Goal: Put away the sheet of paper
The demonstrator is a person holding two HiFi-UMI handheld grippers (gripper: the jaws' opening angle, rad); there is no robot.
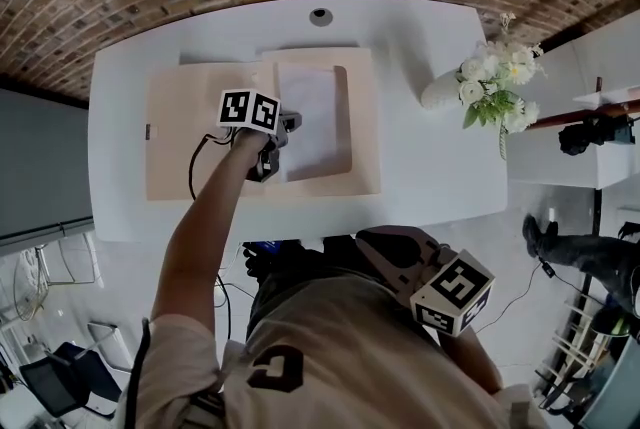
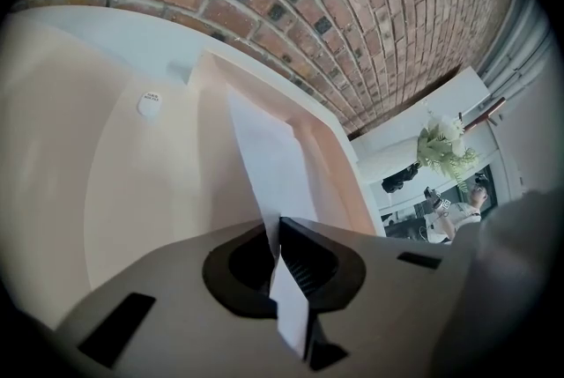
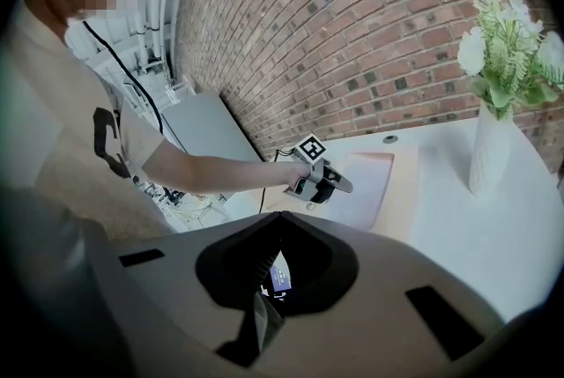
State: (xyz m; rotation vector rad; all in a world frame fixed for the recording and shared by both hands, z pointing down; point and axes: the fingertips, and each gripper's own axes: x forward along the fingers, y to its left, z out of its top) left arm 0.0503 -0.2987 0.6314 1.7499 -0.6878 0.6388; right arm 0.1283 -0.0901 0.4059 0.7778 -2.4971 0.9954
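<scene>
An open beige folder (image 1: 190, 132) lies on the white table (image 1: 440, 167). The white sheet of paper (image 1: 315, 117) rests in its right half, under the pocket flap. My left gripper (image 1: 275, 142) is over the folder's middle, shut on the sheet's near left edge. In the left gripper view the sheet (image 2: 269, 165) runs from between the closed jaws of the left gripper (image 2: 280, 231) into the folder (image 2: 132, 182). My right gripper (image 1: 372, 239) hangs back by my torso, off the table. It looks shut and holds nothing. From the right gripper (image 3: 280, 218), the left gripper (image 3: 339, 182) shows over the folder (image 3: 374, 182).
A white vase of flowers (image 1: 490, 82) stands at the table's right end, also seen as the vase (image 3: 489, 160). A cable hole (image 1: 320, 16) sits at the table's far edge by the brick wall. A black cable (image 1: 195, 167) trails from the left gripper.
</scene>
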